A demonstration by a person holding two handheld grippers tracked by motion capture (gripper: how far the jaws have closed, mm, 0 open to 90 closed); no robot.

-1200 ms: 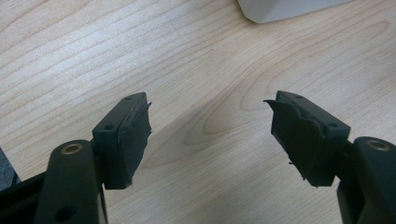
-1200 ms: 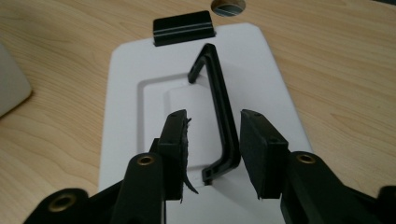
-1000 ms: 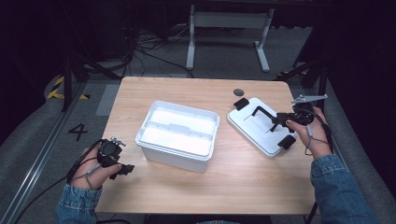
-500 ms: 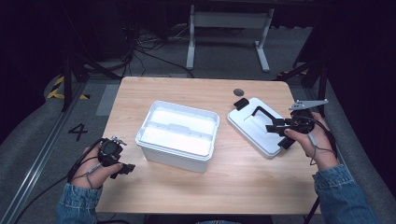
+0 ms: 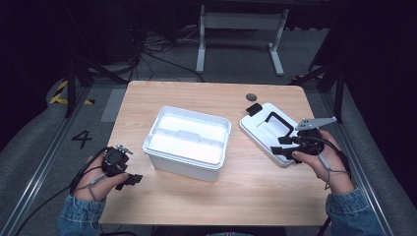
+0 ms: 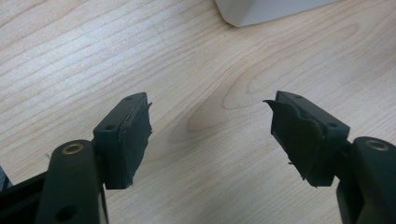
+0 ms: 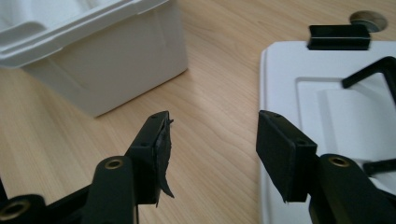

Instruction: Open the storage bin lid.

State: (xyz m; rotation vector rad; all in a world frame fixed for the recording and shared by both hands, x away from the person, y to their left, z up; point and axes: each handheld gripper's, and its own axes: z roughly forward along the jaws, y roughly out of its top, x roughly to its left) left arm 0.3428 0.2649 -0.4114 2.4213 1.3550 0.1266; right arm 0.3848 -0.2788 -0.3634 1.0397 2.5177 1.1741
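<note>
An open white bin [image 5: 189, 142] stands in the middle of the wooden table [image 5: 255, 196]. Its white lid [image 5: 268, 130] lies flat to the right, black handle [image 5: 278, 122] up. My right gripper [image 5: 278, 146] hovers at the lid's near corner; its jaws have just been opening and nothing is between them. In the right gripper view, the right gripper [image 7: 212, 140] is open with the bin [image 7: 112, 70] ahead on the left and the lid [image 7: 280, 84] on the right. My left gripper [image 5: 129, 163] rests open at the table's near left; in the left gripper view the left gripper [image 6: 210, 121] spans bare wood.
A black latch [image 5: 253, 109] sits on the lid's far corner, and a round grommet [image 5: 251, 97] is set in the table just beyond it. A corner of the bin [image 6: 266, 9] shows ahead of the left jaws. A metal stand [image 5: 236, 29] is on the floor beyond the table.
My right gripper has drawn back from the lid's handle toward the near edge, and its jaws have spread wider. The left gripper has stayed where it was.
</note>
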